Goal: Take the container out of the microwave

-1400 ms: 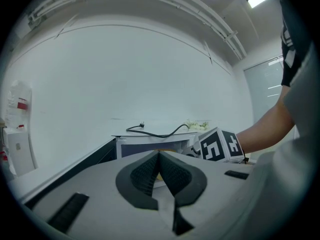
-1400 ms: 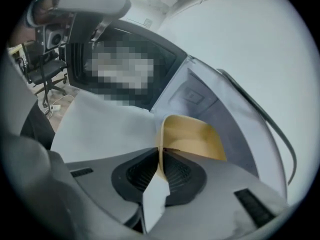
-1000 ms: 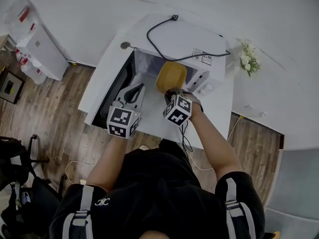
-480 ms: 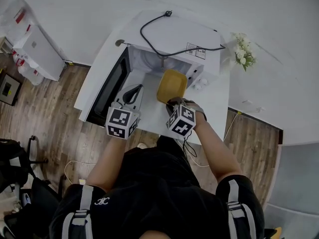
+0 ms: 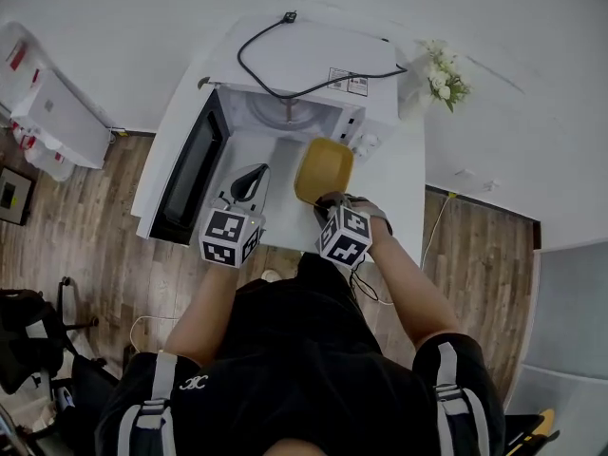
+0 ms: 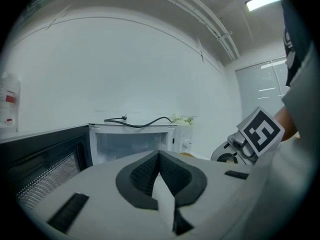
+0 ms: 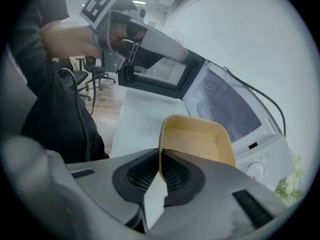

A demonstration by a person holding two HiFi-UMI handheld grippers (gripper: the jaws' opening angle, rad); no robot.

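Note:
The yellow container [image 5: 323, 169] is outside the white microwave [image 5: 313, 60], in front of its open cavity and above the white table [image 5: 404, 183]. My right gripper [image 5: 328, 199] grips the container's near rim. In the right gripper view that rim [image 7: 161, 134] sits between the jaws, which are closing on it, and the empty tray [image 7: 200, 139] stretches away. My left gripper [image 5: 252, 174] hovers left of the container, by the open door [image 5: 185, 174]. In the left gripper view its jaws [image 6: 159, 156] are shut with nothing in them, pointing at the microwave cavity [image 6: 132, 144].
A black power cable [image 5: 271, 74] lies coiled on top of the microwave. White flowers [image 5: 442, 76] stand at the table's far right corner. The dark door [image 6: 40, 159] swings out to the left. Wooden floor surrounds the table, and a white box [image 5: 52, 112] sits far left.
The right gripper has drawn the yellow container out of the microwave mouth toward the person. The left gripper has pulled back alongside it.

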